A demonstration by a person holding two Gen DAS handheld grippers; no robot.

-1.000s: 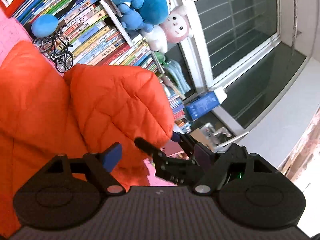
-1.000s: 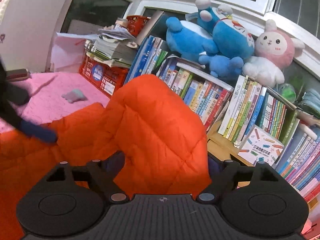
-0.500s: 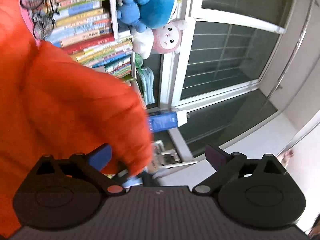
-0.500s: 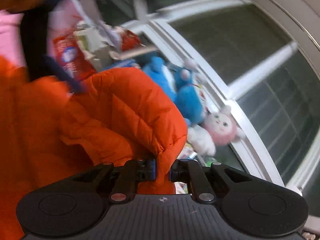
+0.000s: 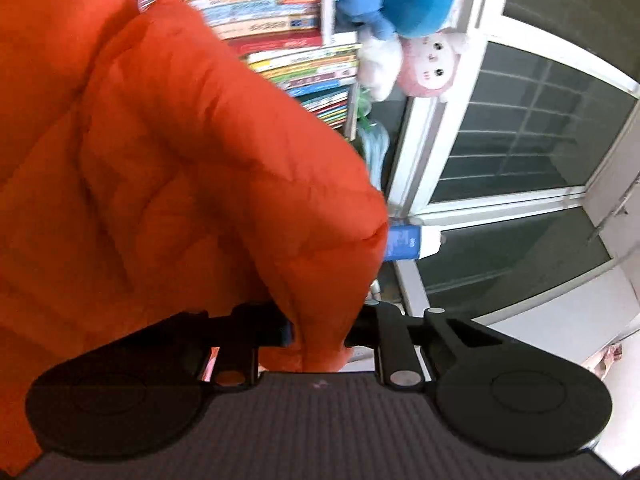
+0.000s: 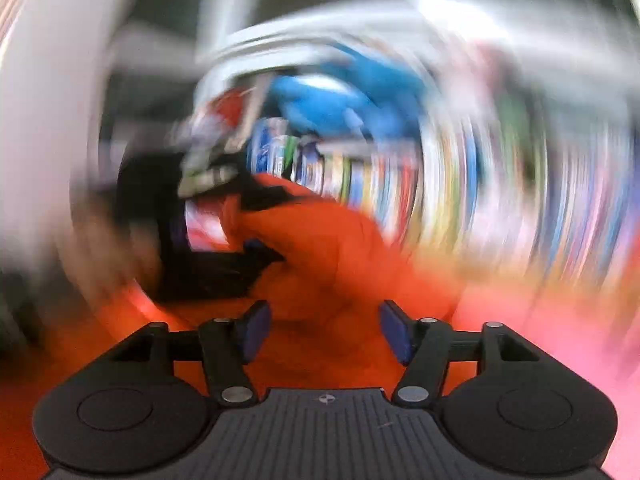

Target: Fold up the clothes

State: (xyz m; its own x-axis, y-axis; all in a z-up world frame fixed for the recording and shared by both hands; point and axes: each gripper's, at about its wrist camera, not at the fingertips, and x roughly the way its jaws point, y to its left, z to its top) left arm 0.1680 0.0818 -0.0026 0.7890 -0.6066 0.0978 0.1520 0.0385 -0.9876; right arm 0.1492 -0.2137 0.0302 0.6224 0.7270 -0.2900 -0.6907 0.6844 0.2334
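At far left of the left wrist view, the orange puffer jacket (image 5: 168,168) is seen filling most of the frame: quilted, padded, slick shell, soft rounded bulges. A thick fold of its edge is clamped between the fingers of the left gripper (image 5: 320,330), which are closed onto the fabric and lifted clear of the surface. To the right, stacked books (image 5: 288,20), blue and pink plush toys (image 5: 416,40) and a white-framed window (image 5: 520,152) are visible.

Right wrist view is heavily motion-blurred. The jacket (image 6: 320,248) is made out as an orange mass ahead, with the left gripper (image 6: 256,256) seen as a dark shape biting its edge at left. The right gripper (image 6: 322,334) is held with jaws spread wide, nothing between the blue pads (image 6: 254,330). A pink surface (image 6: 560,328) is seen at lower right.

Step judged: a fold-over in progress, one part of the jacket being carried by the left gripper alone. Which part, and how many folds are already laid, cannot be told.

Next move calls for: lifted edge to be laid flat across the body, padding pressed down since puffy fill is likely to spring back; slick shell may slip from a shallow pinch.
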